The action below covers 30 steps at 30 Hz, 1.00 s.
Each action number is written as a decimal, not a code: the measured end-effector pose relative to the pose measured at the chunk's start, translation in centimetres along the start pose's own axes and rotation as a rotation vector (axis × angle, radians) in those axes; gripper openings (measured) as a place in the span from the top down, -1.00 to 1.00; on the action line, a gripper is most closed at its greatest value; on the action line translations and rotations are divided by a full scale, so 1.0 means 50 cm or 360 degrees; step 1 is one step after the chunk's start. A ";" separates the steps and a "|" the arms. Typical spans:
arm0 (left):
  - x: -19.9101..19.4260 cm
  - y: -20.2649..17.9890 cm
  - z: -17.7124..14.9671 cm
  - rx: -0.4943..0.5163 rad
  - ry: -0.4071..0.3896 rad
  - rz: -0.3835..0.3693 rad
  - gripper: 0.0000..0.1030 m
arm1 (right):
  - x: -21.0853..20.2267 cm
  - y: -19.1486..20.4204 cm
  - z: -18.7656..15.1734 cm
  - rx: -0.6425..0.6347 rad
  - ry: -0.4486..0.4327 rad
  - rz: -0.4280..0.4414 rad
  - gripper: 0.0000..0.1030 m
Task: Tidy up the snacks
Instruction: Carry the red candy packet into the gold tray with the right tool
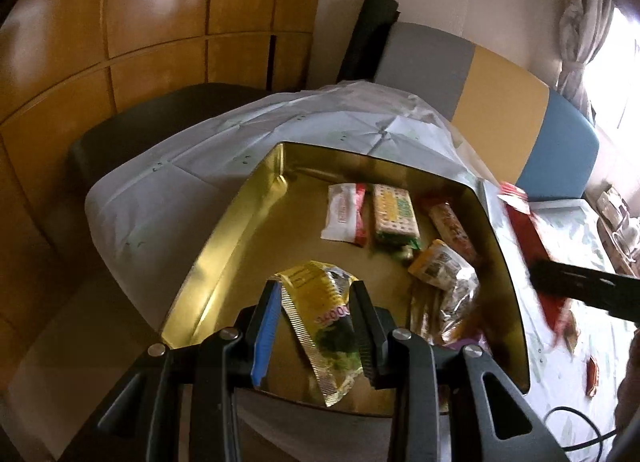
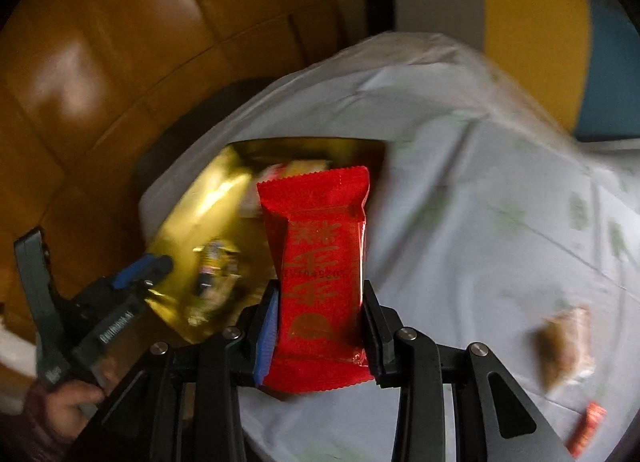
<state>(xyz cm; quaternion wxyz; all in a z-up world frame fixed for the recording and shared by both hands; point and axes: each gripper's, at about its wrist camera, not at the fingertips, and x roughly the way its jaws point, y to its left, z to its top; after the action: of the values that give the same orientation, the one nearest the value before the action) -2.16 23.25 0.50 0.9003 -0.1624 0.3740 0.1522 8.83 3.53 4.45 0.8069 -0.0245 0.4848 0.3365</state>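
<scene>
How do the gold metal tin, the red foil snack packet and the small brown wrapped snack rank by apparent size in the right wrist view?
1. Gold metal tin
2. Red foil snack packet, enlarged by nearness to the camera, so unsure against the tin
3. Small brown wrapped snack

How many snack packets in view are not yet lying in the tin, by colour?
Red: 2 (big red packet in the right tool, small red packet on the cloth)
Yellow: 1 (yellow packet in the left tool)
Brown: 1 (brown packet on the cloth)
Total: 4
</scene>
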 end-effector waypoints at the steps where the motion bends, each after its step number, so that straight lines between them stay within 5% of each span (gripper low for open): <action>1: 0.002 0.002 0.000 -0.0005 0.0001 0.0003 0.31 | 0.015 0.016 0.008 -0.0009 0.0010 0.0025 0.27; 7: 0.012 0.020 -0.007 -0.0026 0.0034 0.0011 0.31 | 0.133 0.078 0.032 0.0030 0.0113 0.0073 0.16; 14: 0.014 0.017 -0.011 -0.0013 0.0044 -0.0001 0.31 | 0.212 0.078 -0.014 0.0005 0.0285 0.0022 0.03; 30: -0.012 -0.030 -0.010 0.0088 0.0011 -0.0040 0.31 | 0.063 0.060 -0.034 -0.0096 -0.0010 -0.0147 -0.10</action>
<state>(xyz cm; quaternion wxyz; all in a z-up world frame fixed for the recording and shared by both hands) -2.27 21.59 0.87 0.9050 -0.1427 0.3792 0.1300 6.79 6.86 1.91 0.8221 -0.0701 0.4702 0.3133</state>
